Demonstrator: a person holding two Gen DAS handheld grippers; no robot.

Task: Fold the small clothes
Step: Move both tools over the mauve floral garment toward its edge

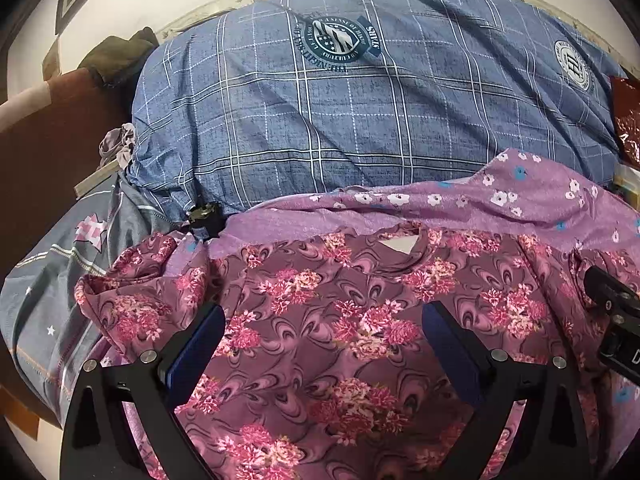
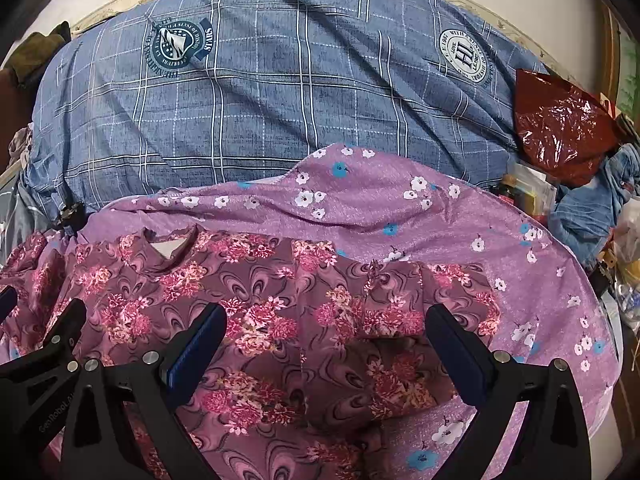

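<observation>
Open room between both pairs of spread fingers, low in each frame, over the flat floral shirt (image 1: 320,320). Blocked behind, across the upper half, by a bulky blue checked quilt (image 1: 360,112). Crowded at the right edge of the right wrist view: red plastic bag (image 2: 560,128), blue cloth (image 2: 592,208), small clutter. Free purple sheet (image 2: 540,248) at lower right.

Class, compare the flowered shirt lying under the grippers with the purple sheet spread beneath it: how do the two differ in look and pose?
The flowered shirt is dark mauve, crowded with pink blossom clusters and swirls; the purple sheet is paler lilac with sparse white and blue flowers. The shirt lies on top, neckline away from the grippers; the sheet lies underneath and reaches beyond the shirt. Both are floral fabrics.
</observation>
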